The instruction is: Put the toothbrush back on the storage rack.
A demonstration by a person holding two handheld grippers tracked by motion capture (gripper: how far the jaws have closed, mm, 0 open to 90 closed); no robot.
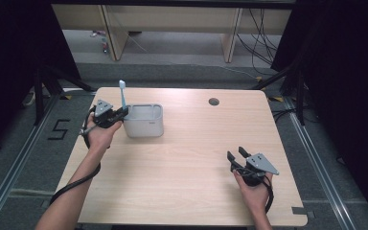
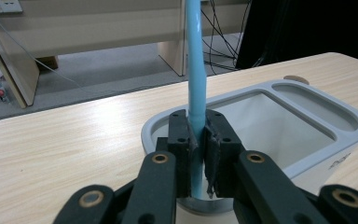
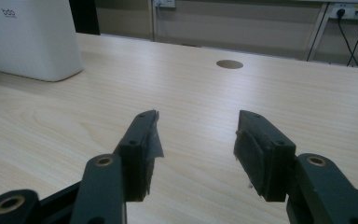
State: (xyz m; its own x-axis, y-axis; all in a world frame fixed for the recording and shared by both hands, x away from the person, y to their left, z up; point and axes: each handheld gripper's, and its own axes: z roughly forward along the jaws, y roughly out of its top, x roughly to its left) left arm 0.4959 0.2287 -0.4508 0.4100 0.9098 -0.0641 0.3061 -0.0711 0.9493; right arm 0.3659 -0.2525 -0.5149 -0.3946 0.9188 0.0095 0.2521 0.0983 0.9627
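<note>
- Left gripper [image 1: 116, 115], in the upper left of the high view, is clamped on the blue toothbrush [image 1: 122, 93]; in the left gripper view the pads [image 2: 182, 140] press both sides of the handle low on its length, and the handle stands close to upright between them.
- Right gripper [image 1: 236, 155], in the lower right of the high view, rests on the table with its jaws spread wide and nothing between them; the right gripper view shows bare wood ahead of the pads [image 3: 256, 149].
- Table [image 1: 187, 163]: pale wood, with a round cable hole [image 1: 213, 101] near the upper edge.
- Grey holder [image 1: 144, 120]: a rounded box left of centre, with one large compartment and a narrower one beside it, as the left gripper view shows [image 2: 279, 126].
- Toothbrush position: the lower end sits just inside the rim of the holder's large compartment at its left end; the bristle head [image 1: 122, 85] points up, above the gripper. Whether the tip touches the bottom cannot be told.
- Judgement on the step in hand: the brush appears to be at the point of being stood in the holder. To do this well, the handle should be kept vertical, lowered until it bears on the bottom, and released only then, with the jaws parted slowly.
- Risk, as judged: an early release near the rim could let the brush tip outward, or nudge the light holder.
</note>
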